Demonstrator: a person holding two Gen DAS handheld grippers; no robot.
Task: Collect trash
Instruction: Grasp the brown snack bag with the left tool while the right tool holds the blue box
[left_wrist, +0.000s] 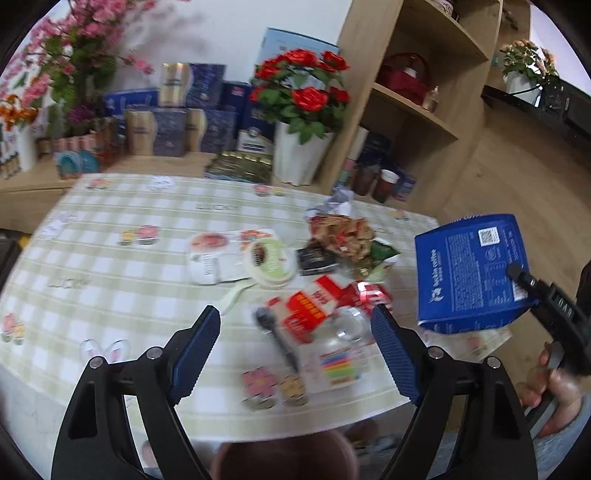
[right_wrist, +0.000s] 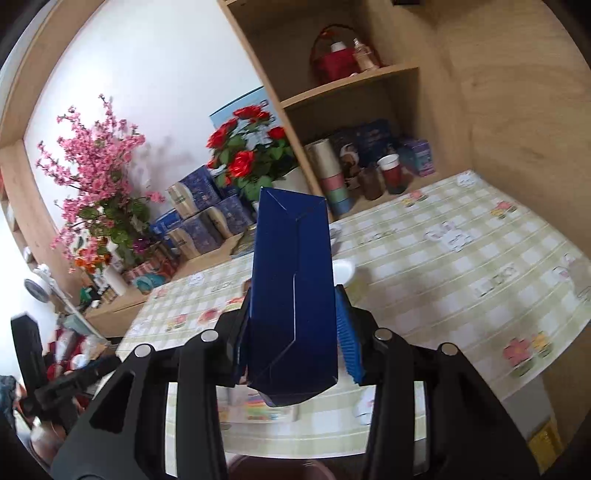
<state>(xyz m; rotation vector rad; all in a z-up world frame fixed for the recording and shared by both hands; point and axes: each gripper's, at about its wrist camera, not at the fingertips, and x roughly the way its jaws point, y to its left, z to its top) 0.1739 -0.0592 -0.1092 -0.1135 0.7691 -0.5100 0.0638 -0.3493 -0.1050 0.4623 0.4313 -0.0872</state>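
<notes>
My right gripper (right_wrist: 291, 310) is shut on a blue coffee box (right_wrist: 293, 288), held in the air above the table's near edge; the box also shows in the left wrist view (left_wrist: 471, 273) at the right. My left gripper (left_wrist: 295, 336) is open and empty, low over a heap of trash on the checked tablecloth (left_wrist: 110, 258): a red and white wrapper (left_wrist: 314, 302), a clear plastic bottle (left_wrist: 343, 328), a black pen-like item (left_wrist: 277, 336), a round lidded cup (left_wrist: 269, 262), a crumpled brown snack bag (left_wrist: 343, 232) and a flat white packet (left_wrist: 210, 254).
A brown bin rim (left_wrist: 284, 454) shows below the table's near edge, also in the right wrist view (right_wrist: 273, 467). A white pot of red roses (left_wrist: 301, 147), blue boxes (left_wrist: 177, 122) and a wooden shelf (left_wrist: 413, 103) with cups stand behind the table.
</notes>
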